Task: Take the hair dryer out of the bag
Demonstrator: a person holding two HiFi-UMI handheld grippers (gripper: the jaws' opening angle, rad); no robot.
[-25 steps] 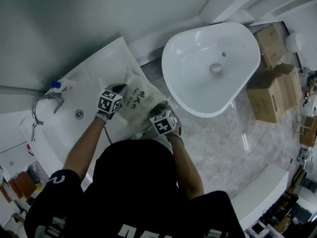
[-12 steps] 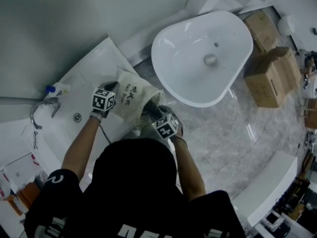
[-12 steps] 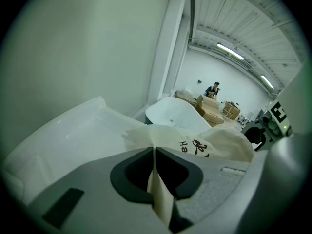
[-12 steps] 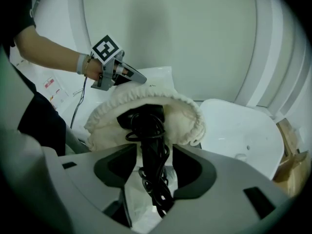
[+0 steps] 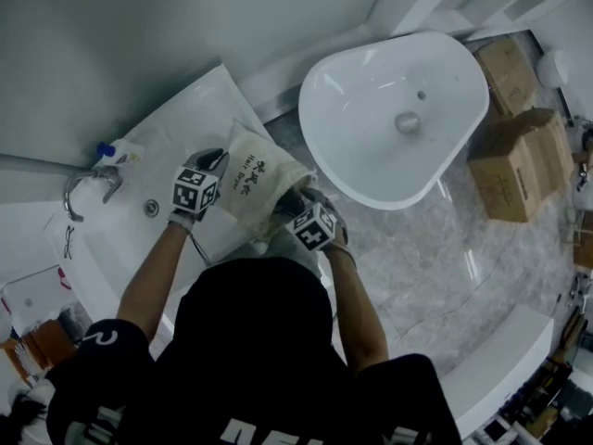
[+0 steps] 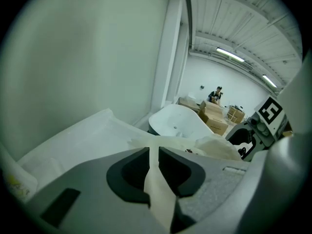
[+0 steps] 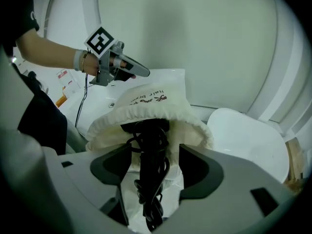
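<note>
At the bag (image 7: 168, 106) mouth, the right hand-held gripper (image 7: 154, 159) has just been opened wide, with the hair dryer (image 7: 148, 143) ungripped between its jaws. The left hand-held gripper (image 6: 153, 154), just slackened, is closed on bag cloth.

The bag (image 5: 259, 179) is lying on the sink rim (image 5: 190, 123), left of the oval basin (image 5: 361, 128), the hair dryer (image 7: 151, 145) sticking from its mouth.

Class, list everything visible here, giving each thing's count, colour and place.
bag: one, cream, at the tub's edge
hair dryer: one, black, poking from the bag's mouth
tub: one, white, left, with tap
oval tub: one, white, right of the bag
bottle: one, white, blue cap, by the tap
boxes: several, brown, beyond the oval tub
left gripper: one, grey, pinching bag cloth, jaws just eased slightly
right gripper: one, grey, jaws just opened wide, hair dryer between
</note>
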